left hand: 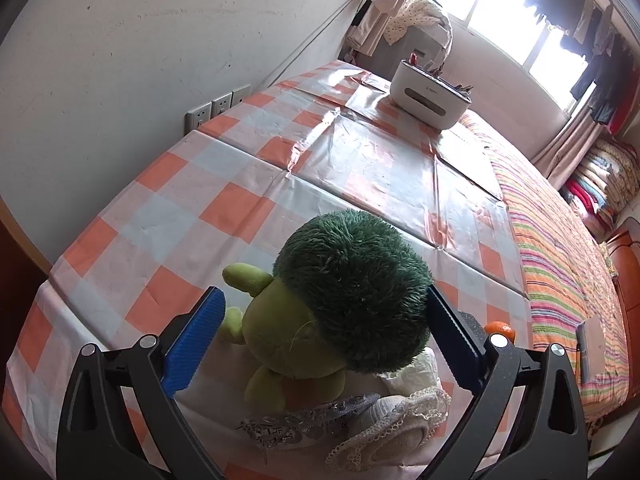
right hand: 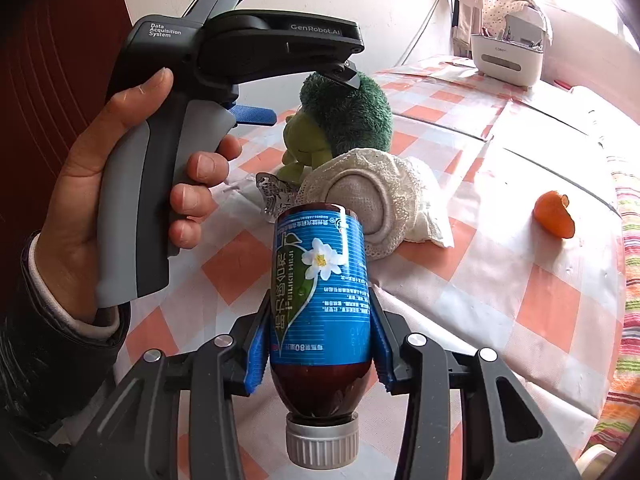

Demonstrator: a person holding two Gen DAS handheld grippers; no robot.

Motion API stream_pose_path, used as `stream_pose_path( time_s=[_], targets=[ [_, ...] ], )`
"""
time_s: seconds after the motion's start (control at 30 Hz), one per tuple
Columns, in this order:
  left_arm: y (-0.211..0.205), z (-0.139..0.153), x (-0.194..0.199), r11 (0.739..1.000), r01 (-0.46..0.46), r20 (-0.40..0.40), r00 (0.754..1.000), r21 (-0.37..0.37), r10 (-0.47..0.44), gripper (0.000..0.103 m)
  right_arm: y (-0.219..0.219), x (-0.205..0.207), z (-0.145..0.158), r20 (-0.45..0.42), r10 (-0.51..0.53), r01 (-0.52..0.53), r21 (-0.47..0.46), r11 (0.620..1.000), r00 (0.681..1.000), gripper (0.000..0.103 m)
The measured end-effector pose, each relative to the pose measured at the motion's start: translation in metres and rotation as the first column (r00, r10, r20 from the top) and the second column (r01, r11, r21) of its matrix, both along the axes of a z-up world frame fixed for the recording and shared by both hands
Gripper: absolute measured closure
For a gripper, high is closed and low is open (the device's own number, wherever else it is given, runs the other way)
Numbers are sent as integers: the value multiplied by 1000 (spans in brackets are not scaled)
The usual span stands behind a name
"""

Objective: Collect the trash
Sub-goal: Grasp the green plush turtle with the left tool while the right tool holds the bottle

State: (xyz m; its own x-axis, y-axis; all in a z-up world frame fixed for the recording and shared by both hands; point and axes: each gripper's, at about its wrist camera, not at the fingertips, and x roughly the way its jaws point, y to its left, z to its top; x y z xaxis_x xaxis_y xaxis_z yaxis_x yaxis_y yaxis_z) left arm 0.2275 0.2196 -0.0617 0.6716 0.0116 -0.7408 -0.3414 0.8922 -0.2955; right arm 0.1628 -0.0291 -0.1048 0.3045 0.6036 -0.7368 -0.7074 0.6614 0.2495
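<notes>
Covering the table (left hand: 280, 160) is a glossy plastic cloth in orange, white and pale-blue checks, creased along its folds, pushed against a scuffed white wall with sockets (left hand: 218, 106). Beyond the table lies a bed (left hand: 560, 248) under a striped blanket, and laundry hangs at the bright window. A white plastic box (left hand: 430, 98) stands at the table's far end. Nearer, a fuzzy green plush toy (left hand: 340, 300) rests against a round lace-edged pad (right hand: 372, 204) and a crinkled silver foil wrapper (right hand: 274, 196); an orange peel (right hand: 554, 214) sits well to the right of the toy. The left gripper (left hand: 320, 344), in a person's hand (right hand: 116, 184), is spread wide around the toy, its ribbed blue pads clear of the fur. The right gripper (right hand: 320, 344) clamps a brown bottle (right hand: 320, 308), blue-labelled, its ridged cap toward the camera, held above the table.
</notes>
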Motion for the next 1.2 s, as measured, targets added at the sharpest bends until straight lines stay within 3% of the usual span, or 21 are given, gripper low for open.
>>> stream_pose_path(
  time_s=[0.2,0.33,0.5,0.87,1.2],
  targets=[
    [-19,-11,13,995,100,-7,995,19,-100,11,-9,-9,4,25,-36,36,3,999,999,62],
    [-44,-7,11,976,141,-1,990,166,-143,21,-16,-18,7,46,-52,52,-3,999,998,62],
    [-57,-5,3,959,160,5,986,234,-165,29,-27,-27,14,72,-79,79,4,997,994,62],
    [-70,19,-30,955,178,106,972,239,-208,32,-47,-39,29,128,-146,144,24,989,981,62],
    [-83,31,-56,953,204,140,961,223,-239,32,-63,-41,35,158,-190,190,17,982,969,62]
  ],
)
